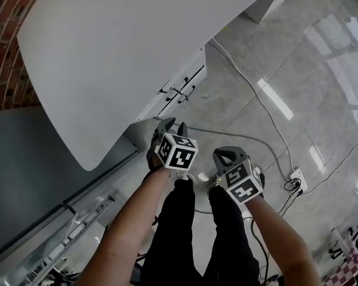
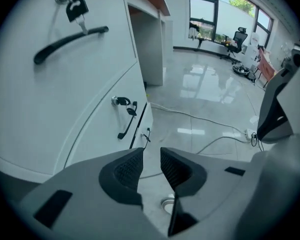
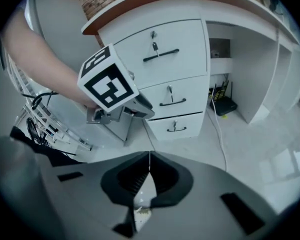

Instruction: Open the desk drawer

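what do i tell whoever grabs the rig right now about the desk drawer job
Left hand-held gripper: jaws apart, nothing between them.
Right hand-held gripper: jaws together, empty.
Drawer unit under the desk: three stacked drawers, all shut, each with a dark bar handle. A key hangs above the top handle. Neither gripper touches a handle.
Done: nothing yet.
Left: bring a gripper to a handle, close on it, then likely pull the drawer straight out.
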Action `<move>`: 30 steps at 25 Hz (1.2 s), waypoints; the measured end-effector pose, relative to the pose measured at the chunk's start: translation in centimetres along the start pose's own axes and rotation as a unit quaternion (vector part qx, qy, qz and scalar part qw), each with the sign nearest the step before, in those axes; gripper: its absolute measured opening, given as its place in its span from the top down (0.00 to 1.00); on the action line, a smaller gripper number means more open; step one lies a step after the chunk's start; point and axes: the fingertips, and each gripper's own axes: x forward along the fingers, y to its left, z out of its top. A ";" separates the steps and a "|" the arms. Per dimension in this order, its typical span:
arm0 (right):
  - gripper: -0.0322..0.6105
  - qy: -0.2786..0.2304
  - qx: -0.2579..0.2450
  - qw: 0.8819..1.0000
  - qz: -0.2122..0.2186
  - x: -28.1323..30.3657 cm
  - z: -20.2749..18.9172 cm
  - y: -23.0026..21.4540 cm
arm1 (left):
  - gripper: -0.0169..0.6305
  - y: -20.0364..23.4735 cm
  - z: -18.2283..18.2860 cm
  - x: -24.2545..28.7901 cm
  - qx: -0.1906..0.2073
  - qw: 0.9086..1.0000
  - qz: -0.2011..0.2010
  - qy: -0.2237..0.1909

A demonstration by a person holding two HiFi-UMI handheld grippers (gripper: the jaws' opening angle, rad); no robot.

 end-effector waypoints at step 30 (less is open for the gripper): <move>0.92 -0.001 -0.021 1.000 0.006 15.1 -9.3 -7.1 | 0.83 0.2 -3.0 22.8 0.156 0.984 0.087 0.009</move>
